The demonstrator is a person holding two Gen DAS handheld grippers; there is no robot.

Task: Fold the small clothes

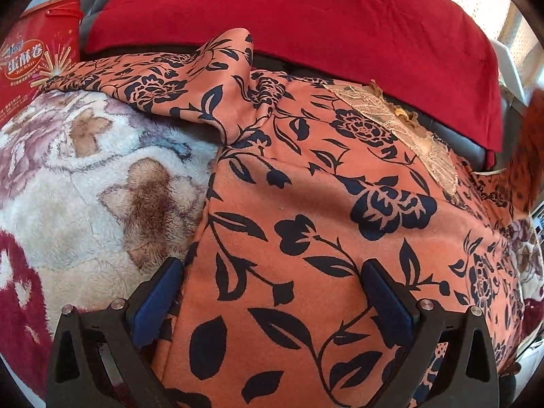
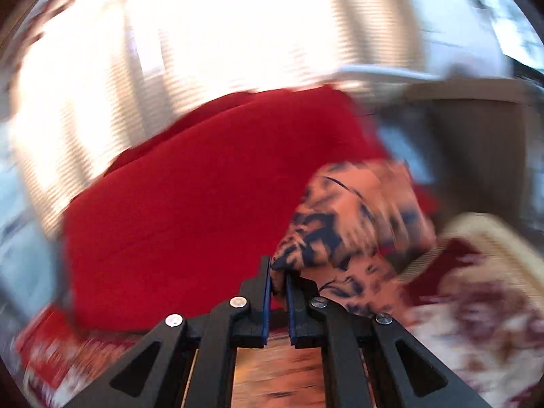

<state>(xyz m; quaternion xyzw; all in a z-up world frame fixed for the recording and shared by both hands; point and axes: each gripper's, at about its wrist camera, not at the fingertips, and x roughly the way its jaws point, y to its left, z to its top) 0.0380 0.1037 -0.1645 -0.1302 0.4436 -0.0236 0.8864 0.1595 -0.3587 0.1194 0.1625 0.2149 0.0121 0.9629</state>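
Note:
An orange garment with dark blue flowers (image 1: pixel 306 204) lies spread on a fluffy floral blanket (image 1: pixel 85 176), with a beige lace patch (image 1: pixel 391 115) near its far right side. My left gripper (image 1: pixel 272 278) hovers low over the garment's near part. Its blue-padded fingers (image 1: pixel 159 299) stand wide apart and nothing is pinched between them. In the blurred right wrist view, my right gripper (image 2: pixel 278 278) is shut on a corner of the same orange cloth (image 2: pixel 357 217). The cloth is lifted and trails off to the right.
A large red cushion (image 1: pixel 289 17) lies behind the garment and also fills the right wrist view (image 2: pixel 187 204). A red egg-roll tin (image 1: pixel 34 57) stands at the far left. Bright window blinds (image 2: pixel 221 27) are behind. The blanket's dark red border (image 1: pixel 17 289) runs along the near left.

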